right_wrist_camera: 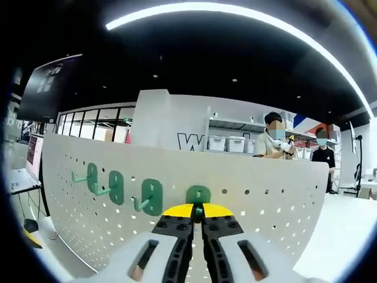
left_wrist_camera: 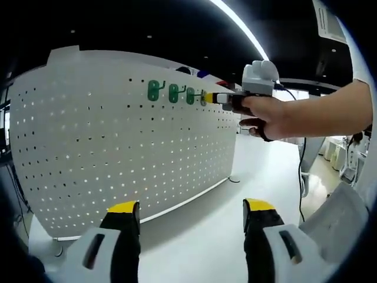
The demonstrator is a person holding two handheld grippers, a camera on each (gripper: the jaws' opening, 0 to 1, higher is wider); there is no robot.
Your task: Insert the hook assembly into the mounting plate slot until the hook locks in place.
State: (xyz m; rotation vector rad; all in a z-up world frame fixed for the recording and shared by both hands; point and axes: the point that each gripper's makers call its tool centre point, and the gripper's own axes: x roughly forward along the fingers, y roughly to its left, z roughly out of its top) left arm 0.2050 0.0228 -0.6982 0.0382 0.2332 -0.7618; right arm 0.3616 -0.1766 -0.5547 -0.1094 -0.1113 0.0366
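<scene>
A white pegboard mounting plate (left_wrist_camera: 106, 147) (right_wrist_camera: 277, 200) stands upright on a white table. Three green hooks (left_wrist_camera: 172, 92) (right_wrist_camera: 116, 187) sit in a row in its upper holes. A fourth green hook (right_wrist_camera: 198, 194) (left_wrist_camera: 203, 97) rests against the board at the right end of that row. My right gripper (right_wrist_camera: 198, 211) is shut on this hook's stem, its yellow-tipped jaws pressed together. In the left gripper view the right gripper (left_wrist_camera: 225, 99) reaches the board from the right, held by a person's hand (left_wrist_camera: 274, 115). My left gripper (left_wrist_camera: 191, 207) hangs open well back from the board, nothing between its jaws.
The white table top (left_wrist_camera: 224, 230) spreads in front of the pegboard. Behind the board are shelves with white bins (right_wrist_camera: 235, 143) and two people (right_wrist_camera: 272, 141) standing. A cable (left_wrist_camera: 302, 177) hangs from the right gripper. A monitor (right_wrist_camera: 50, 88) is at the upper left.
</scene>
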